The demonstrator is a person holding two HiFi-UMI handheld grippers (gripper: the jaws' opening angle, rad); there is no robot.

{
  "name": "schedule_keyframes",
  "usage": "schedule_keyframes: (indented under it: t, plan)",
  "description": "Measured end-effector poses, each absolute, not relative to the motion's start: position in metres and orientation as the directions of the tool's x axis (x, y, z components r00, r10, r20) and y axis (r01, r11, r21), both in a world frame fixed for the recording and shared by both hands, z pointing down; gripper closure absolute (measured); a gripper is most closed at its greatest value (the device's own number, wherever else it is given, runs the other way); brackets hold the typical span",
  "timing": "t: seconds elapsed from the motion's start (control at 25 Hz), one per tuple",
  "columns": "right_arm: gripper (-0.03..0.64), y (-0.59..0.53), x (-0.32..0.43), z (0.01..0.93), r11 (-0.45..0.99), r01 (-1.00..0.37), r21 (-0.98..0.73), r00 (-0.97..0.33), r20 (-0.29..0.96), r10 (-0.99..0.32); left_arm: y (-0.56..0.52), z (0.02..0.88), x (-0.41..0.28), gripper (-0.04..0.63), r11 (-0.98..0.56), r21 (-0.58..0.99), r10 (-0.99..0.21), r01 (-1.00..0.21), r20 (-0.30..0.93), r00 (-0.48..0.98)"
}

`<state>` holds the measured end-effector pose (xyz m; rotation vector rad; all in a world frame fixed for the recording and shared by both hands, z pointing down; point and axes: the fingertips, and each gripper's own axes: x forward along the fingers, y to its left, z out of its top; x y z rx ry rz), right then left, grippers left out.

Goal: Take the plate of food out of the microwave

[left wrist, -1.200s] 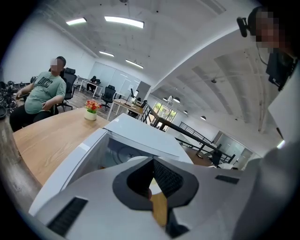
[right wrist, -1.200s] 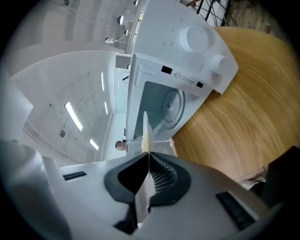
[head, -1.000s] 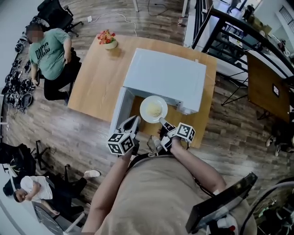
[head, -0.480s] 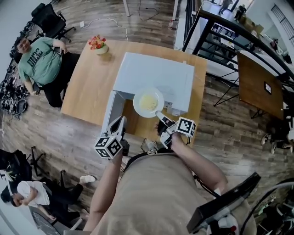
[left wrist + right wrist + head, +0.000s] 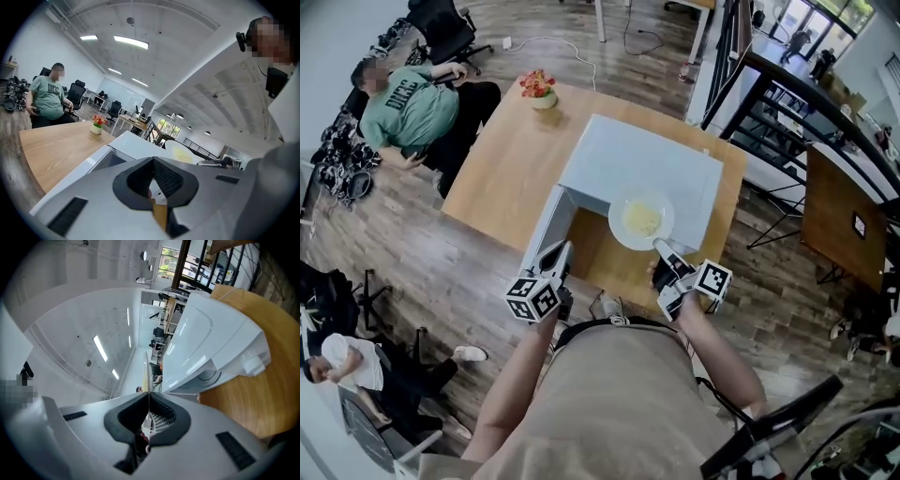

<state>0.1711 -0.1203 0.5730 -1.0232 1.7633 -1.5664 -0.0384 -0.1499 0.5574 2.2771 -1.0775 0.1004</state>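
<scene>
**A:** What changed over the last second?

**B:** The right gripper [image 5: 660,247] has raised the round white plate of pale yellow food [image 5: 641,219]. In the head view it sat low at the mouth of the white box-shaped microwave [image 5: 649,161]. Now it overlaps the front top edge, so I judge it clear of the cavity.

**A:** Claw state?

**B:** Right: the jaws are pinched narrow on the plate's rim at its 5 o'clock. The right gripper view shows that rim edge-on between the pads. The left gripper [image 5: 559,255] has its jaws together with nothing between them. It is at the plate's 8 o'clock, well apart from it, beside the open white microwave door [image 5: 546,221] on the cabinet's 9 o'clock side.

**A:** Meaning for the task?

**B:** Removal looks essentially done. What probably remains is setting the plate down on the light wooden table [image 5: 502,164]. There is only 1 hold point on the rim, so tipping is the likely risk.
</scene>
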Motion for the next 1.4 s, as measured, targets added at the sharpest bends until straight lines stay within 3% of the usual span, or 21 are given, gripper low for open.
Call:
schedule_keyframes:
  t: [0.8,1.4]
  plan:
    - [0.603,-0.091,0.141,0.629,-0.013,-0.188,-0.982,-0.692,0.142,-0.708,-0.117,0.600,-0.052,0.592,-0.432,0.472,-0.692,-0.768,0.374,0.618]
    - [0.604,-0.089,0.109,0.706,-0.129,-0.212,-0.969,-0.746,0.245,-0.619,-0.122,0.622,-0.060,0.592,-0.411,0.469,-0.688,-0.782,0.403,0.603]
